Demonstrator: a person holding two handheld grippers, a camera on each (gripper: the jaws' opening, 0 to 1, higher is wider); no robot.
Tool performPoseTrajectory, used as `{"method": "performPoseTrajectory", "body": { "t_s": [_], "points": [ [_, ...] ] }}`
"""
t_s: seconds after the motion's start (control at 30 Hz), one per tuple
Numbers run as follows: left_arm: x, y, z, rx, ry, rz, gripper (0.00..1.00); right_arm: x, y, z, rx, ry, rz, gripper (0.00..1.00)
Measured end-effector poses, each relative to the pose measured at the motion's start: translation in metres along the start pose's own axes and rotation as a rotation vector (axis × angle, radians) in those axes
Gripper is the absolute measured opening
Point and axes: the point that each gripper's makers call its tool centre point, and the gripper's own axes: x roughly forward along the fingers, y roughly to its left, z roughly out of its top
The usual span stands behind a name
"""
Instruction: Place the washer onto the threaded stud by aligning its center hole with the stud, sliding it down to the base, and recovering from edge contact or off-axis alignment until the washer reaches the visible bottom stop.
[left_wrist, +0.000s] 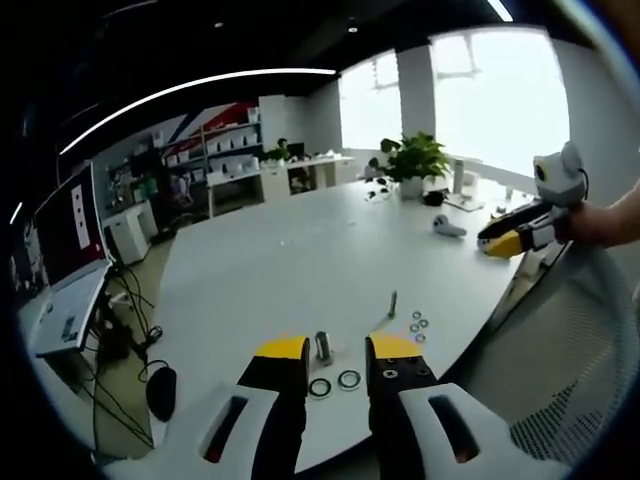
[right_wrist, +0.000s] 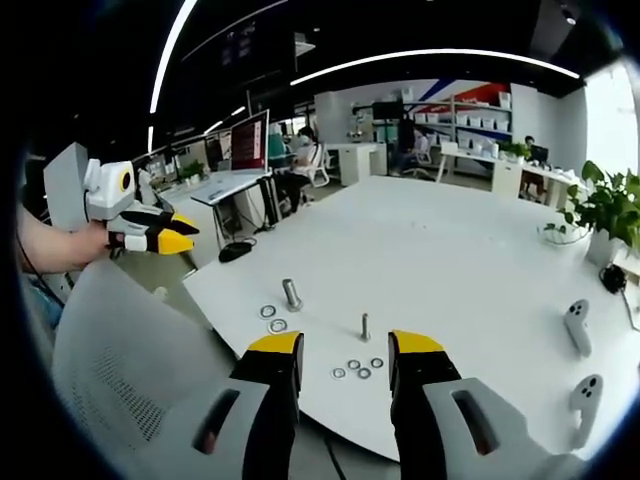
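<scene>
Open-plan office, large white table (left_wrist: 300, 250) in the middle. Bright windows (left_wrist: 490, 90) behind a potted plant (left_wrist: 412, 160) at the table's far end. Curved strip light (left_wrist: 200, 90) on a dark ceiling. Shelving (right_wrist: 470, 115) with red-and-blue wall stripe at back. Monitor (left_wrist: 70, 225) on a side desk, cables on the floor. Grey mesh chair (right_wrist: 110, 370) back up close
</scene>
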Motion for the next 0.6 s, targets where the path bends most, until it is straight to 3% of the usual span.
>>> {"method": "performPoseTrajectory", "body": {
  "t_s": [0.6],
  "points": [
    [0.0018, 0.0004, -0.0077, 0.005, 0.04, 0.0, 0.19, 0.0013, 0.0011, 0.0006, 0.005, 0.0, 0.007, 0.36]
  ]
}}
